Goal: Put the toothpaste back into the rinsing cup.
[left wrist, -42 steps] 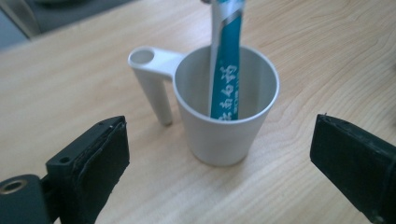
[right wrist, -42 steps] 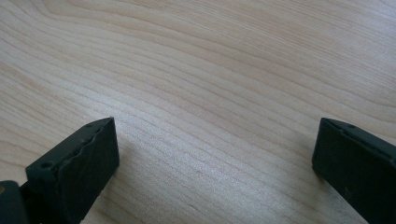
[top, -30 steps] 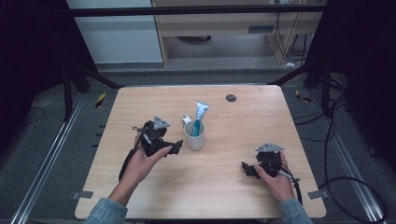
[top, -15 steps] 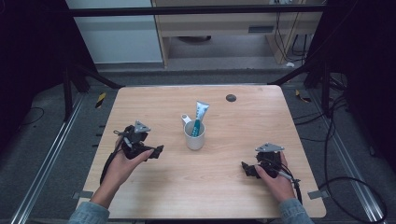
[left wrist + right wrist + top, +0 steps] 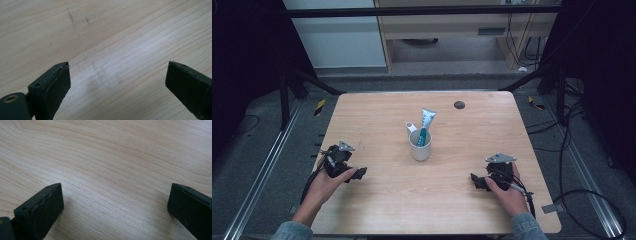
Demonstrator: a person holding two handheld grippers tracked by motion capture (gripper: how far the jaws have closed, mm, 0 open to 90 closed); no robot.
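Now the left tool (image 5: 346,169) has drawn back from the white cup (image 5: 420,145) to the counter's (image 5: 377,115) left edge, jaws apart, empty. Right tool (image 5: 488,179) likewise gaping, idle. Toothpaste tube (image 5: 426,126) stands in the cup mid-counter; placement looks finished.

A white cup (image 5: 420,145) stands at the middle of the light wooden table (image 5: 452,200), with a blue-and-white tube (image 5: 425,126) upright in it. A small dark round disc (image 5: 459,104) lies behind it, toward the far right. The left gripper (image 5: 356,173) rests near the table's left edge, the right gripper (image 5: 477,181) near the right edge, both well apart from the cup.
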